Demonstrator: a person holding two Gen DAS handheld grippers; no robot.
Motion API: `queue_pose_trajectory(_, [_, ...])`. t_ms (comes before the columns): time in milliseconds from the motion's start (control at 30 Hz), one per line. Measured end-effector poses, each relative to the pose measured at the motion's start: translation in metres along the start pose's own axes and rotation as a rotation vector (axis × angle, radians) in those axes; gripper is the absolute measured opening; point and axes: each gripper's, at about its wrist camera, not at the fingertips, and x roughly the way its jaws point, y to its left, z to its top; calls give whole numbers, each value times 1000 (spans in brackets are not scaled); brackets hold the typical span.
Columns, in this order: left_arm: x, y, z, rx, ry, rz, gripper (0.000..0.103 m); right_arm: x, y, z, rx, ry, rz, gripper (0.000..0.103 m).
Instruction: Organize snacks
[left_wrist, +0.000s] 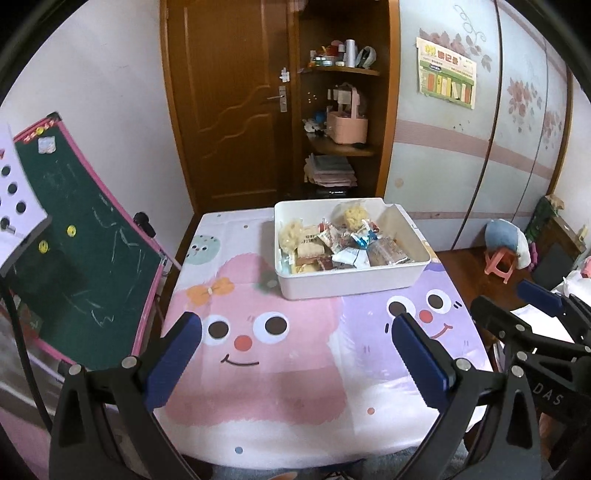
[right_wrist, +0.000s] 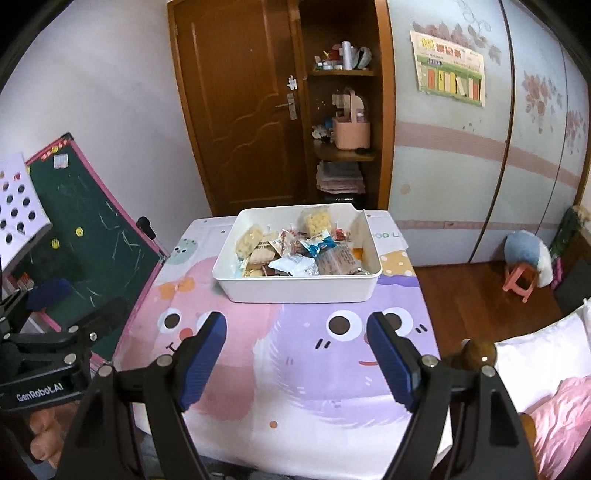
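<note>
A white plastic bin (left_wrist: 347, 286) (right_wrist: 295, 290) stands at the far middle of the table, filled with several wrapped snacks (left_wrist: 332, 243) (right_wrist: 291, 249). My left gripper (left_wrist: 297, 328) hovers open over the near part of the cartoon tablecloth (left_wrist: 258, 391), nothing between its blue pads. My right gripper (right_wrist: 297, 325) is open too, also short of the bin and holding nothing. Each gripper shows at the edge of the other's view: the right gripper (left_wrist: 517, 314) to the right, the left gripper (right_wrist: 62, 306) to the left.
A green chalkboard easel (left_wrist: 85, 236) (right_wrist: 92, 236) leans by the table's left edge. Behind the table are a wooden door (left_wrist: 229, 103) and corner shelves (left_wrist: 340, 147). To the right lie wooden floor, a pink stool (right_wrist: 521, 282) and a bed with pink bedding (right_wrist: 554, 417).
</note>
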Motion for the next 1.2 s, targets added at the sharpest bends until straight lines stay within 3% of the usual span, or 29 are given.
queue_pose_trajectory(233, [0,12,-18,-65,36,27,103,-5,6,-17,39,0,30,79])
queue_pose_trajectory(467, [-2,14,-22,-67,19,72,102,-2,11,-24,25,17,30,79])
queue_pose_trajectory(1200, [6,10,-26,-55,52,74,102,3,12,-29,18,18,22,79])
